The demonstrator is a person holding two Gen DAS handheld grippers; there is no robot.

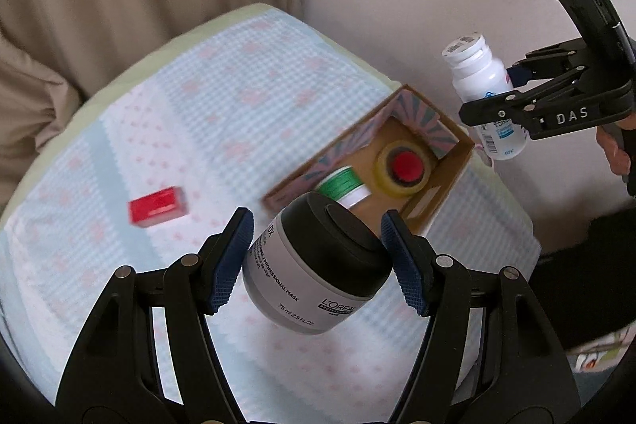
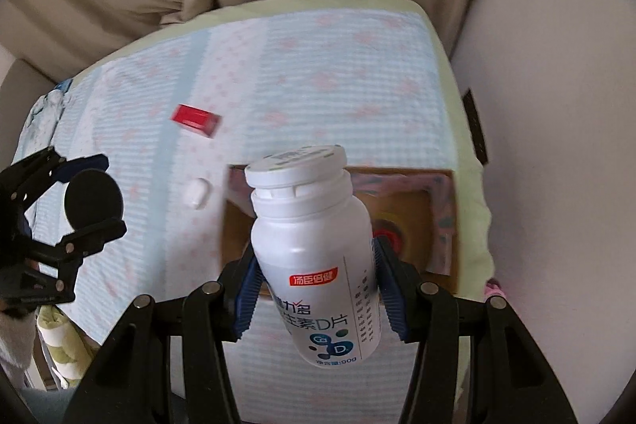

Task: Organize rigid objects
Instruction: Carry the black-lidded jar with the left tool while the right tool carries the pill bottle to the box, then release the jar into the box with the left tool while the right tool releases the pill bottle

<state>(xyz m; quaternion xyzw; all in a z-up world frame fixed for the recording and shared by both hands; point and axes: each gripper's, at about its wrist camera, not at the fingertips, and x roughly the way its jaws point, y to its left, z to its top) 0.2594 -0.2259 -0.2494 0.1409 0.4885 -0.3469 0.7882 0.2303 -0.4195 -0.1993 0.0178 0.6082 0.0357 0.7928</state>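
My left gripper (image 1: 318, 249) is shut on a grey jar with a black lid (image 1: 310, 277), held tilted above the cloth beside a cardboard box (image 1: 447, 191). The box holds a green thread spool (image 1: 342, 181) and a yellow tape roll (image 1: 403, 181) with a red piece in its centre. My right gripper (image 2: 316, 265) is shut on a white tablet bottle (image 2: 314, 245), lifted over the same box (image 2: 401, 173). In the left wrist view the right gripper (image 1: 499, 92) and the bottle (image 1: 477, 74) hang at the right. The left gripper (image 2: 79, 201) shows at the left of the right wrist view.
A small red box (image 1: 157, 211) (image 2: 194, 120) lies on the blue, white and pink cloth (image 1: 238, 86). A small white capsule-shaped object (image 2: 198, 193) lies left of the box. Beige curtains hang behind the table, with a pale wall to the right. A hand (image 1: 616, 153) grips the right tool.
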